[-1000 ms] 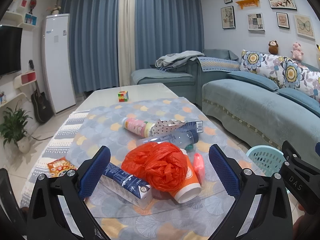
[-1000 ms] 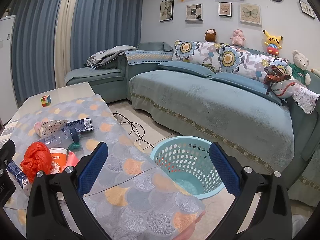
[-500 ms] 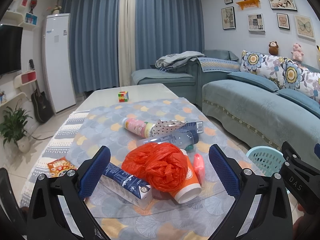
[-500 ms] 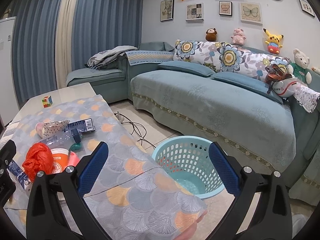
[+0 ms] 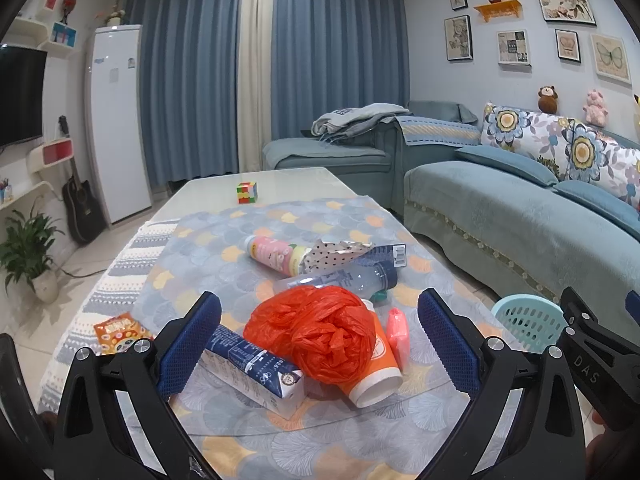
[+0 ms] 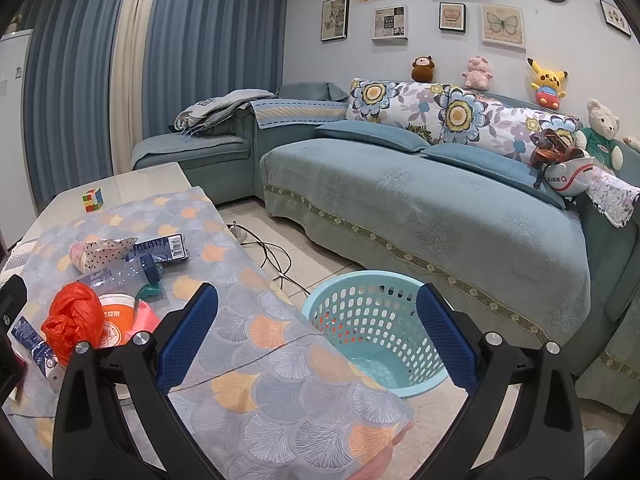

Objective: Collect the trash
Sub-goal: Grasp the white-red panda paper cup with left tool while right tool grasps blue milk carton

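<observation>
Hovering wide and empty, the left claw (image 5: 319, 344) faces the red plastic bag (image 5: 316, 332), trash all on the tabletop (image 5: 280, 188), basket (image 6: 376, 332) waiting.

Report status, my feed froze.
Left gripper open, empty, facing red bag. Right gripper open, empty, facing basket. Trash pile untouched. Nothing in the way.

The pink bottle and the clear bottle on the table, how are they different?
The pink bottle is short, fat and covered in a pink label; the clear bottle is longer, thinner and see-through. The clear bottle has a dark blue cap; the pink bottle's top hides under spotted paper. The pink bottle lies farther from the tools. Both lie on their sides on the tablecloth.
</observation>
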